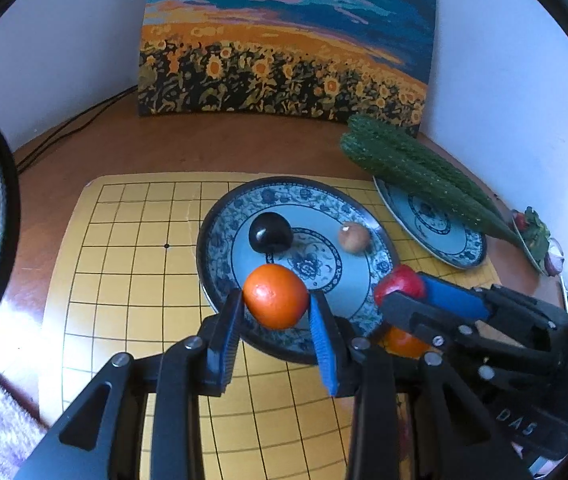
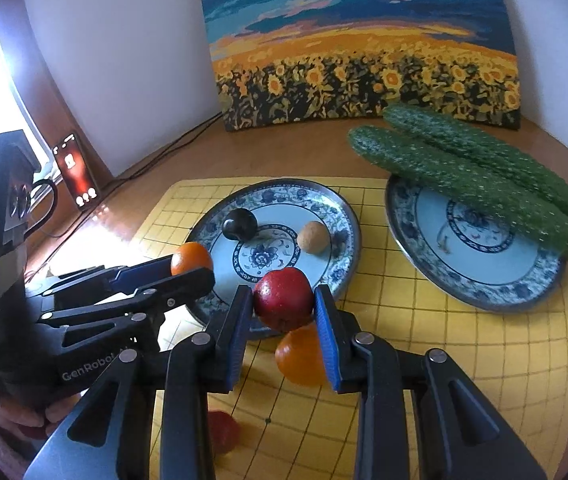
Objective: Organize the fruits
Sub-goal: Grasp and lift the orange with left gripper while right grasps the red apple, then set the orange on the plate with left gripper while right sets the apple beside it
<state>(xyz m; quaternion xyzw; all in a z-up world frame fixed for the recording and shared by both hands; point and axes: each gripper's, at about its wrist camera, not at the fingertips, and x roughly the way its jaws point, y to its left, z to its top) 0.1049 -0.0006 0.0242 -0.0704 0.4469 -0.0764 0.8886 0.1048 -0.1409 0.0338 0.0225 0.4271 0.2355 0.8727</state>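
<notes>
My left gripper [image 1: 276, 300] is shut on an orange [image 1: 275, 296] and holds it over the near rim of a blue-patterned plate [image 1: 220, 240]. On that plate lie a dark plum [image 1: 270, 232] and a small tan fruit [image 1: 354, 237]. My right gripper [image 2: 283, 300] is shut on a red apple [image 2: 283, 299] just above the plate's [image 2: 344, 216] near edge; it shows in the left wrist view [image 1: 400, 286] too. A second orange [image 2: 300, 356] lies on the mat below the apple. A red fruit [image 2: 224, 432] lies on the mat behind my right fingers.
A second patterned plate [image 2: 480, 276] to the right carries two cucumbers [image 2: 464, 184]. A yellow grid mat [image 1: 124, 264] covers the wooden table. A sunflower painting [image 1: 284, 40] leans on the back wall. A phone [image 2: 76, 172] and cables sit far left.
</notes>
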